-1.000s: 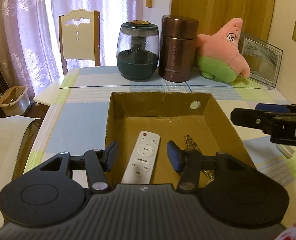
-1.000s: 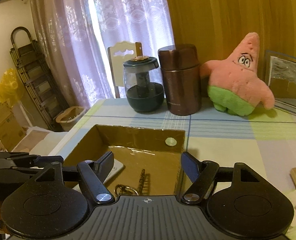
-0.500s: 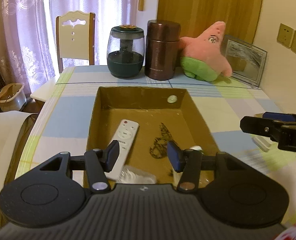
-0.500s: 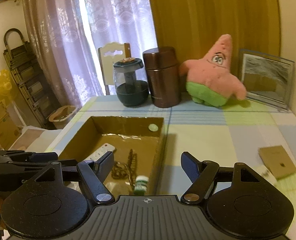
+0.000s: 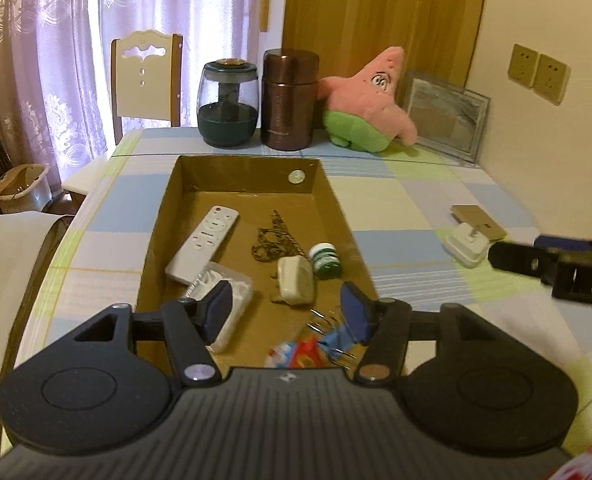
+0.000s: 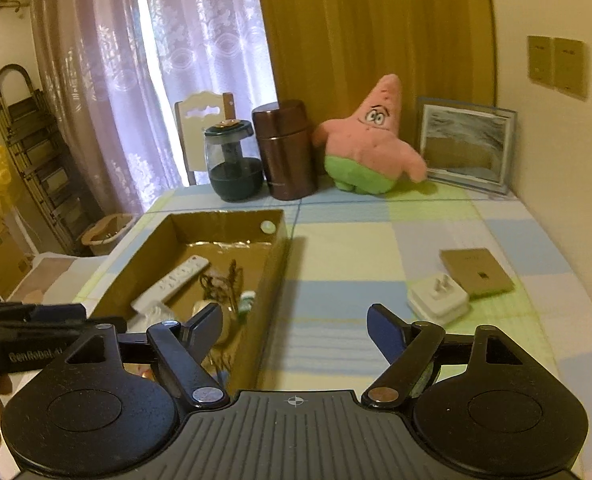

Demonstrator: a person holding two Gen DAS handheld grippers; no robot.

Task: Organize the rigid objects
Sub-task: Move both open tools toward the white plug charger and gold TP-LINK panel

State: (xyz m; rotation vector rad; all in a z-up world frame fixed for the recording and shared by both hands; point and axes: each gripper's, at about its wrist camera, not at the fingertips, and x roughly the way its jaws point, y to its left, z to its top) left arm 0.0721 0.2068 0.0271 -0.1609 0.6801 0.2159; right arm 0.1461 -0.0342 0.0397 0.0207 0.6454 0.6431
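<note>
A brown cardboard box [image 5: 164, 216] [image 6: 274, 264] lies open on the checked table. It holds a white remote [image 5: 204, 244] [image 6: 172, 280], ornate scissors [image 5: 272, 236], a small green bottle [image 5: 324, 258], a white adapter [image 5: 296, 280], a clear plastic case [image 5: 220, 280] and bright wrappers [image 5: 299, 354]. My left gripper [image 5: 288, 314] is open and empty above the box's near end. My right gripper [image 6: 296, 330] is open and empty above the box's right wall. A white plug [image 6: 437, 298] [image 5: 467, 242] and a brown card box [image 6: 475, 270] [image 5: 477, 220] lie on the table to the right.
At the table's far end stand a dark glass jar [image 5: 230, 108], a brown canister [image 5: 290, 100], a pink star plush [image 5: 369, 108] and a framed picture [image 5: 443, 118]. A chair [image 5: 146, 80] stands behind the table, with curtains beyond.
Both grippers have pulled back and risen, so the whole box and its near contents now show. The plug and card box have come into view on the right. Both stay open.
</note>
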